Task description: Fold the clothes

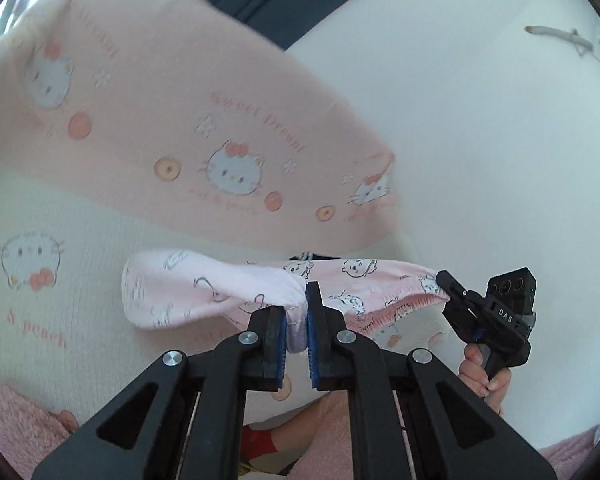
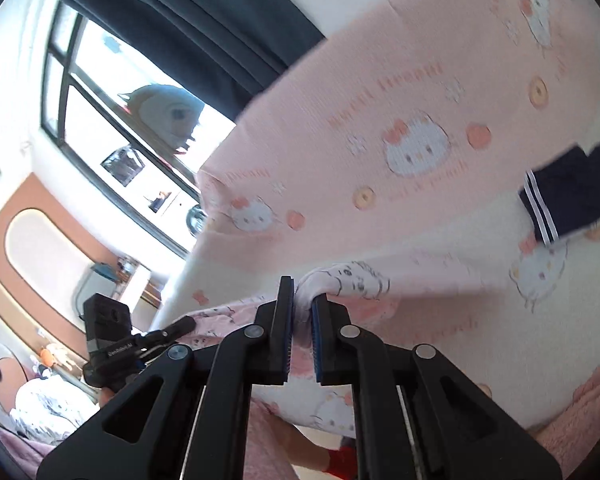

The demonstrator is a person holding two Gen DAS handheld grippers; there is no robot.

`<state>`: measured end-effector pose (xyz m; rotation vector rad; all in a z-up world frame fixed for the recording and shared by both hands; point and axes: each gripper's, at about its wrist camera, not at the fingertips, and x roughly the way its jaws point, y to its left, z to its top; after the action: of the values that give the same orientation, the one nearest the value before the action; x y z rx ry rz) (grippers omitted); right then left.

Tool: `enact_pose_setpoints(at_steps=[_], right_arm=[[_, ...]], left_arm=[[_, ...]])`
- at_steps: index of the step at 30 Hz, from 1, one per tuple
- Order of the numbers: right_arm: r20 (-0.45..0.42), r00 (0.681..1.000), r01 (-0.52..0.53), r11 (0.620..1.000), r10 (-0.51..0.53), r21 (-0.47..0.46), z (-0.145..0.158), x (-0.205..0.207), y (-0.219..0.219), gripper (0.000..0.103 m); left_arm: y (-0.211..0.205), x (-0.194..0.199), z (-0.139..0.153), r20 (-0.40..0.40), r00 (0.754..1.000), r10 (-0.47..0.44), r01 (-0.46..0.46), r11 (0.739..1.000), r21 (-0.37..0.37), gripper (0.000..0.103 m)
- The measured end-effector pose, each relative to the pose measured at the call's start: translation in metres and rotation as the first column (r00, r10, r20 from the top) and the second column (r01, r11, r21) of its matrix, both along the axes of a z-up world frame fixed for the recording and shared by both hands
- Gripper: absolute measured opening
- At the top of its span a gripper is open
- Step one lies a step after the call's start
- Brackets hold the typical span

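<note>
- While both sets of fingers pinch the same small pink garment [image 1: 236,292], the step in hand looks like stretching it out flat in the air before a fold, so my advice is to keep the two ends level and the pull even.
- Left gripper [image 1: 297,344]: its blue-padded fingers are narrow, clamped on a bunched white-pink fold of the cloth that fills the gap between them.
- Right gripper [image 2: 300,336]: its fingers are likewise drawn in on a gathered wad of the same garment [image 2: 340,280]; from the left wrist view, this gripper [image 1: 446,284] nips the far corner, where a frilled, elastic-looking hem runs.
- Between the two holds the cloth hangs in a shallow sag just above the bed, not lying on it.
- I judge that a harder pull would drag the thin knit out of the pads, since each holds only a small bite; lowering both ends together should lay it smooth.
- Material: soft, light jersey, pale pink, printed with little outlined cartoon animals, limp and easily creased.
- Underneath, the bedsheet [image 1: 72,280] is cream with a waffle-like weave, cat faces and peach dots.
- Toward the bed's far edge lies a peach quilt [image 1: 180,120] in the same print.
- Dark navy shorts [image 2: 568,196] with white stripes rest on the bed near that quilt.
</note>
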<state>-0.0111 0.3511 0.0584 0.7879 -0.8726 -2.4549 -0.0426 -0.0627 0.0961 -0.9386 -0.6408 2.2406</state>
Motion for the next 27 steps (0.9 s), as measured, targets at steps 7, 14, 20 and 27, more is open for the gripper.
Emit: enact_pose_setpoints(at_steps=[7, 14, 20, 27], right_arm=[[-0.094, 0.996, 0.018, 0.998, -0.012, 0.066, 0.074, -0.003, 0.003, 0.007], [0.007, 0.999, 0.048, 0.991, -0.049, 0.127, 0.052, -0.069, 0.001, 0.007], [-0.222, 0.973, 0.081, 0.991, -0.057, 0.102, 0.128, -0.037, 0.010, 0.007], [-0.206, 0.977, -0.031, 0.994, 0.053, 0.109, 0.129, -0.048, -0.011, 0.007]], left_arm=[[-0.004, -0.043, 0.018, 0.050, 0.999, -0.017, 0.020, 0.998, -0.055, 0.009], [0.009, -0.078, 0.062, -0.050, 0.998, -0.023, 0.019, 0.997, -0.073, 0.009], [0.005, -0.047, 0.086, -0.112, 0.992, -0.063, 0.058, 0.997, -0.048, 0.009], [0.053, -0.026, -0.055, 0.247, 0.935, -0.255, 0.273, 0.961, -0.040, 0.018]])
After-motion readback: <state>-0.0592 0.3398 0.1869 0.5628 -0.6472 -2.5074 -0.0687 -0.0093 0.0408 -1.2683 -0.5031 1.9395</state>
